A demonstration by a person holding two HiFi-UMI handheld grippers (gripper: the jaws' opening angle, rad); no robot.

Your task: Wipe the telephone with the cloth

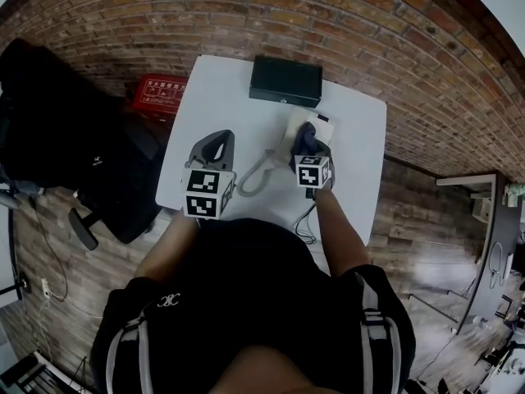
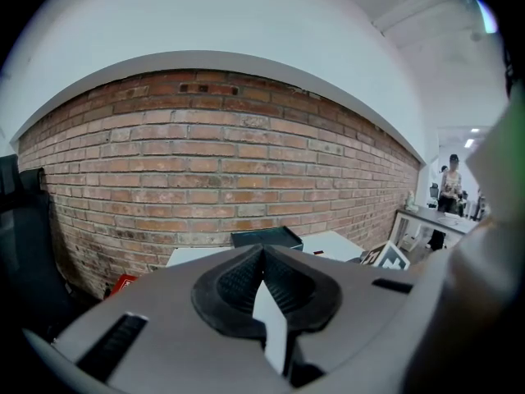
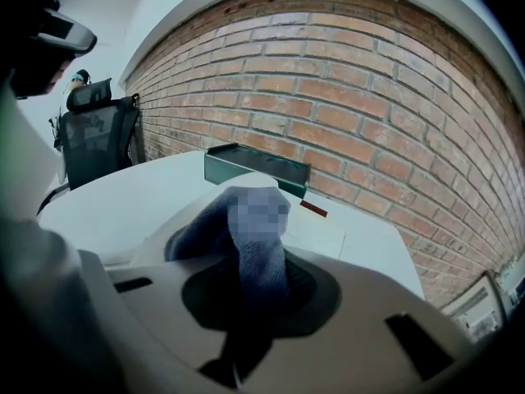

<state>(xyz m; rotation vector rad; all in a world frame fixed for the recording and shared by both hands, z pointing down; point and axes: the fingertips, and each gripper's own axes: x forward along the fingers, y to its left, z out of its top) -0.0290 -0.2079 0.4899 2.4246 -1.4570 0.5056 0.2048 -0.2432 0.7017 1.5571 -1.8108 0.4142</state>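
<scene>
A white telephone [image 1: 289, 126] sits in the middle of the white table [image 1: 221, 89], and a pale curved part of it [image 1: 253, 179] trails toward me. My right gripper [image 1: 308, 143] is shut on a blue cloth [image 1: 304, 136] and rests over the telephone's body. In the right gripper view the cloth [image 3: 250, 220] bulges out of the jaws above the phone's white casing [image 3: 324, 230]. My left gripper [image 1: 215, 143] hovers to the left of the phone, shut, with nothing held. In its own view the ribbed pads [image 2: 238, 281] meet.
A dark green box [image 1: 285, 80] stands at the table's back edge against the brick wall. A black office chair [image 1: 66, 138] and a red object [image 1: 157, 93] are left of the table. A thin cable [image 1: 305, 224] hangs off the near edge.
</scene>
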